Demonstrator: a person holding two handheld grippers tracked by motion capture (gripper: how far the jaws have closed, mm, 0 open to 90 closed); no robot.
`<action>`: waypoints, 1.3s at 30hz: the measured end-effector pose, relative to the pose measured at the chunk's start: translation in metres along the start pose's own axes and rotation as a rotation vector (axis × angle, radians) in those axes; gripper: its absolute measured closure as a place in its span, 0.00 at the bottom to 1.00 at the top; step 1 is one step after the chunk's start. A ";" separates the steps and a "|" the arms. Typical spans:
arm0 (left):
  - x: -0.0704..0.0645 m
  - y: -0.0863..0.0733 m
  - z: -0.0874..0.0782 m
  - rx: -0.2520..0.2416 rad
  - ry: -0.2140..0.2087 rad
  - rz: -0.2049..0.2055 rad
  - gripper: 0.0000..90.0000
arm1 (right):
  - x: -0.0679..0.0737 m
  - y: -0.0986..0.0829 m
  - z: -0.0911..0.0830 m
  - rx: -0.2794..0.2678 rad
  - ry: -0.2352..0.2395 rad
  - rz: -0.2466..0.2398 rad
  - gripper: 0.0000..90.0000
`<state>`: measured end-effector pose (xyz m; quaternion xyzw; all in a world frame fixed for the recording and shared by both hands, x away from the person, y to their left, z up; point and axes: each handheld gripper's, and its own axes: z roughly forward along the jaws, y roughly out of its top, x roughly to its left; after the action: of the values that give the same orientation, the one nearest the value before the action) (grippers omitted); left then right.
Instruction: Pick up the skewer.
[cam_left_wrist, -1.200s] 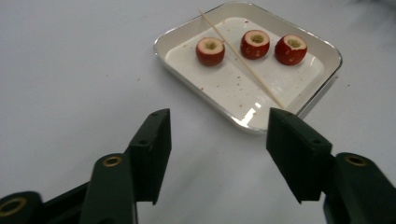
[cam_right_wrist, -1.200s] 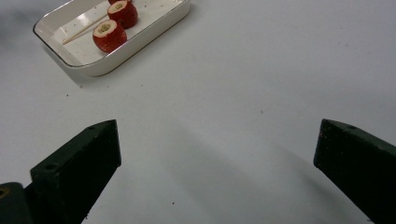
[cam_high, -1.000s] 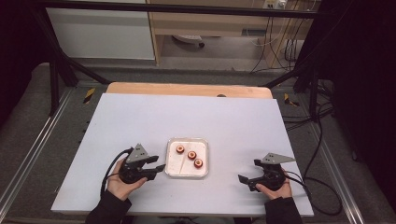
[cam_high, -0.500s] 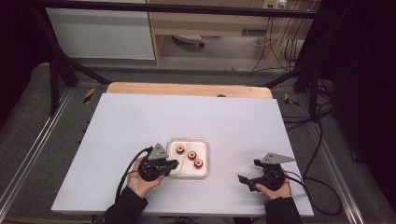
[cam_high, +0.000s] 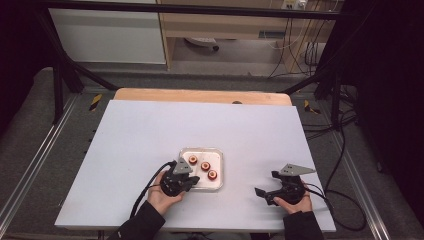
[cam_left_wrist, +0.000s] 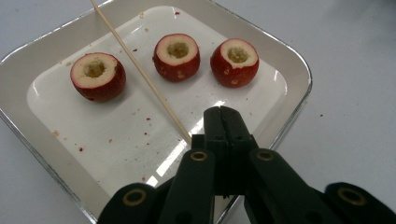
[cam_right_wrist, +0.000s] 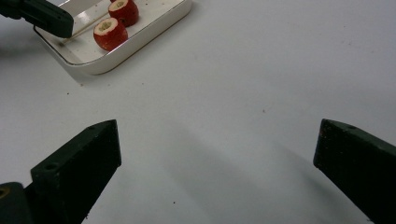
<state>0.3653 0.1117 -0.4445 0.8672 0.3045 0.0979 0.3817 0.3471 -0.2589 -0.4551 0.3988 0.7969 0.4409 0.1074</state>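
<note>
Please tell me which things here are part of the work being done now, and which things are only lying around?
Part of the work:
- thin wooden skewer, clamped in the left gripper
- three red hollowed fruits
- white square tray holding them

Only lying around:
- wooden board at the far table edge
- right gripper, open over bare table

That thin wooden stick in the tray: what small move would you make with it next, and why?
Probably lift the wooden skewer slightly and aim its tip at one cored red fruit. The left claw appears shut on the skewer's near end, which lies slanted across the white tray between the fruits. The right claw waits open on the table.
</note>
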 end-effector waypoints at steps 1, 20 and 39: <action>0.000 0.000 0.001 0.002 0.000 -0.005 1.00 | 0.000 0.000 0.000 -0.001 0.000 -0.002 0.01; 0.012 -0.008 -0.009 0.029 0.059 -0.017 1.00 | 0.000 0.000 0.000 -0.001 0.000 -0.003 0.01; 0.014 0.009 0.004 0.008 0.196 -0.116 0.75 | 0.000 0.000 0.001 -0.003 0.004 0.002 0.01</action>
<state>0.3817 0.1133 -0.4417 0.8359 0.3903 0.1591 0.3516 0.3478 -0.2588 -0.4554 0.3988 0.7960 0.4429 0.1058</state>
